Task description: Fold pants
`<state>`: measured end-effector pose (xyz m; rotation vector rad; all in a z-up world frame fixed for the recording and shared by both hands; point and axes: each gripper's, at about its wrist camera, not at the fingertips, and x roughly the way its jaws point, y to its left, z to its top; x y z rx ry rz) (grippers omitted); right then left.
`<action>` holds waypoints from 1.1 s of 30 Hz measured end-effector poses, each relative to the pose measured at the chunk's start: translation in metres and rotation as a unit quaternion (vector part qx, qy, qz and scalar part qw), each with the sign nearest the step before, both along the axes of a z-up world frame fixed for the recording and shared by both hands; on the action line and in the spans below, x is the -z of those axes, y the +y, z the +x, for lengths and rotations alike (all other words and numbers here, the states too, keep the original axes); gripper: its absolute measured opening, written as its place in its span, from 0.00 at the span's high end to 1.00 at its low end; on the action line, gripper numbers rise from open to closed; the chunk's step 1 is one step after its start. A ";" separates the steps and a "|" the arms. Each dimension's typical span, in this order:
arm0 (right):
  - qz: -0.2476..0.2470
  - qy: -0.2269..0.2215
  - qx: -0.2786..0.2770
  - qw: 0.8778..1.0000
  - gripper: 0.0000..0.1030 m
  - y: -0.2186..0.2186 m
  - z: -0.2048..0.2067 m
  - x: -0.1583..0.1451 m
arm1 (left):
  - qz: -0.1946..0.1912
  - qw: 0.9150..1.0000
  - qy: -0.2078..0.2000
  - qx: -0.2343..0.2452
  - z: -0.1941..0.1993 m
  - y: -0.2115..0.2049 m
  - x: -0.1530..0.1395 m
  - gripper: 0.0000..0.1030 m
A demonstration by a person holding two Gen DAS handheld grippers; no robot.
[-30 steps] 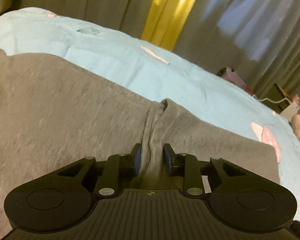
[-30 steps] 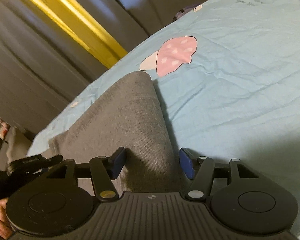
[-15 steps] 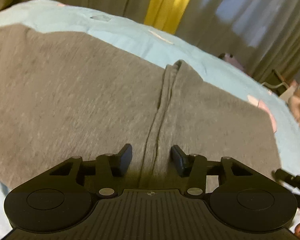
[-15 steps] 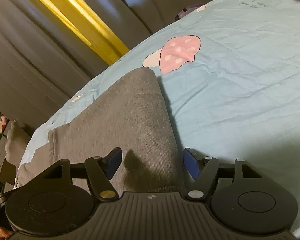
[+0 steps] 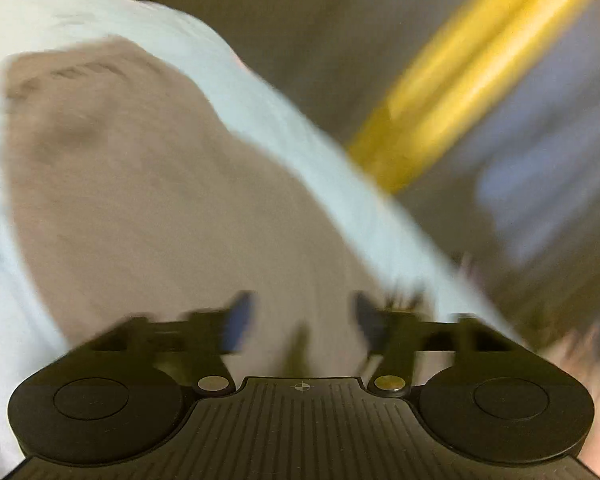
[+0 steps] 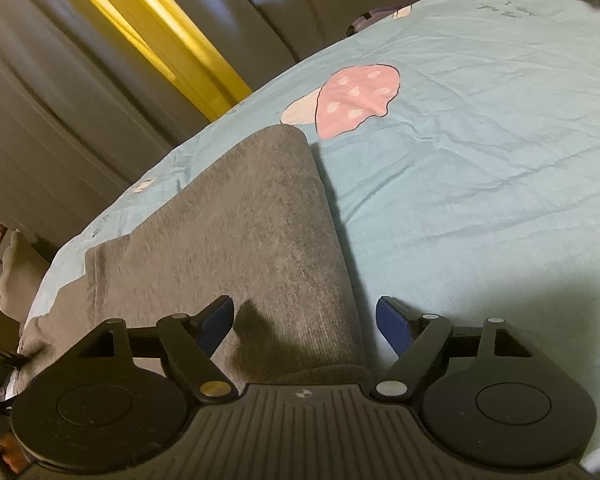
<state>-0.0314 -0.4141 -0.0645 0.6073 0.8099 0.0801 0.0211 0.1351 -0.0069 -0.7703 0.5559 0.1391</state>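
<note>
Grey knit fabric is lying under both tools: the pants [image 6: 236, 248] are resting on a light blue bedsheet [image 6: 480, 184], folded into a long band with a rounded fold edge on the far end. Nearest the lens in the right wrist view, the right gripper [image 6: 305, 320] is hovering over the near end of that band, its jaws opening; the cloth is passing below and between the blue pads, but neither pad is pressing on it. In the left wrist view, heavily smeared by motion, the left gripper [image 5: 302, 318] is likewise opening its jaws above the grey cloth, with nothing pinched between them. Further out, a pink mushroom print [image 6: 356, 100] is sitting on the sheet just beyond the fold edge, and behind the bed grey curtains [image 6: 60, 92] are hanging with a yellow strip [image 6: 156, 28] between them. Judging by the layered, narrow shape, at least one fold is already made and is being let go; a further fold or a smoothing pass probably remains.
</note>
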 end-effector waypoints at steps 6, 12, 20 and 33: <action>0.017 -0.019 -0.018 0.999 0.19 0.003 -0.002 -0.003 | -0.007 0.990 -0.010 -0.140 -0.044 0.110 0.003 0.30; 0.040 -0.039 -0.031 0.998 0.13 0.006 -0.001 -0.006 | -0.123 0.982 0.003 -0.143 -0.046 0.175 0.045 0.41; 0.067 -0.006 0.004 0.998 0.12 -0.004 0.005 0.003 | -0.232 0.964 0.008 -0.131 -0.001 0.201 0.080 0.49; 0.098 -0.006 0.021 0.995 0.12 -0.013 -0.001 0.002 | -0.019 0.996 -0.043 -0.071 -0.001 0.154 -0.005 0.79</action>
